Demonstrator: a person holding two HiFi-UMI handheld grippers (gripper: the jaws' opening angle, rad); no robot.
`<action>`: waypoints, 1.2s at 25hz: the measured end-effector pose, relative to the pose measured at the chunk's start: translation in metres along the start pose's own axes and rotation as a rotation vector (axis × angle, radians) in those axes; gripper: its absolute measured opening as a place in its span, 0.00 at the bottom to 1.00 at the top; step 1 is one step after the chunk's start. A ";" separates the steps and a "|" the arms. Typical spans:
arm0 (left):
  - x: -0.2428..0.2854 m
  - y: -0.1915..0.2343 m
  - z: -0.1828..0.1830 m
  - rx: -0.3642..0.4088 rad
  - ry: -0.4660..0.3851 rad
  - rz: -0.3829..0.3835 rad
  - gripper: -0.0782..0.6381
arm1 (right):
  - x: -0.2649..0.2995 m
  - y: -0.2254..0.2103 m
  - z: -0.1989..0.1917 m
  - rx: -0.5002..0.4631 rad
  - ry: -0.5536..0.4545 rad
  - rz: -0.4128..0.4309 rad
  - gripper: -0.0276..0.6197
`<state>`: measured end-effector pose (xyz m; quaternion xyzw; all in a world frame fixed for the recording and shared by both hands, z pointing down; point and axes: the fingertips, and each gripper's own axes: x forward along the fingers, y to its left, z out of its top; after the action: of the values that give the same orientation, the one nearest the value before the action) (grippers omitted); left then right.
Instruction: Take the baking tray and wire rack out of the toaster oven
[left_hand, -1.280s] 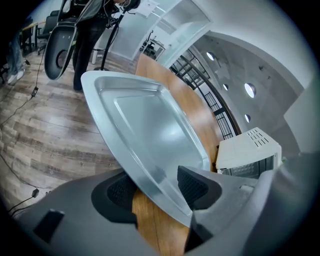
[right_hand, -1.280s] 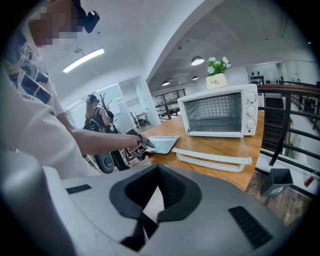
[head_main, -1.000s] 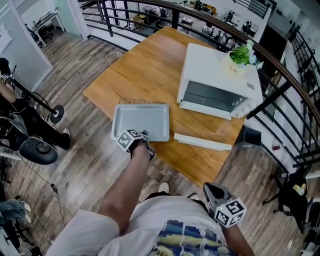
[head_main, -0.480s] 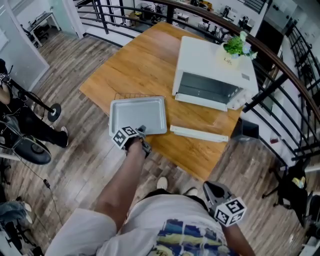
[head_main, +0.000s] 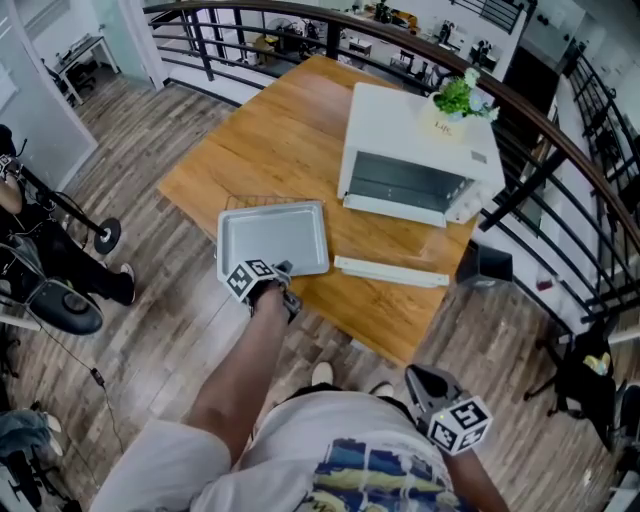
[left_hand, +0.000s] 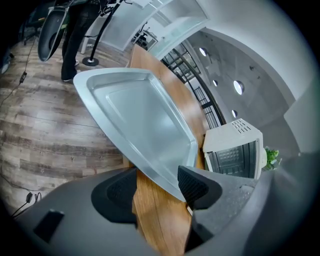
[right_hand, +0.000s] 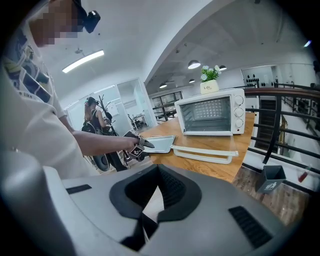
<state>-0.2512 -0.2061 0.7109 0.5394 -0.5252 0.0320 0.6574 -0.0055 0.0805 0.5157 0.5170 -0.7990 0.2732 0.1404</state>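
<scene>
Left jaws (head_main: 283, 270) open and empty, just backed off the tray (head_main: 272, 238). It stays on the rack (head_main: 250, 201), on the desk (head_main: 290, 150) beside the toaster oven (head_main: 415, 140). Right jaws (head_main: 418, 375) closed, empty. Both items look out.

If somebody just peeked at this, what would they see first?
Probably the big white toaster oven at the far right of the wooden table, with its door folded down open and a little green plant on top. Next comes the shiny baking tray lying near the table's front edge, with the left gripper open right at its near rim.
</scene>
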 end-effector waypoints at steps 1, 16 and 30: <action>-0.002 -0.001 0.000 0.009 -0.004 -0.004 0.45 | -0.001 0.000 0.001 0.001 -0.005 -0.004 0.05; -0.057 -0.053 -0.030 0.243 -0.078 -0.180 0.44 | -0.008 0.004 -0.005 -0.022 -0.036 0.013 0.05; -0.175 -0.142 -0.170 0.763 -0.121 -0.499 0.29 | -0.086 -0.006 -0.017 -0.052 -0.097 0.062 0.05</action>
<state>-0.1316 -0.0467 0.5106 0.8538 -0.3674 0.0322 0.3675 0.0358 0.1526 0.4877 0.5009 -0.8273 0.2310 0.1063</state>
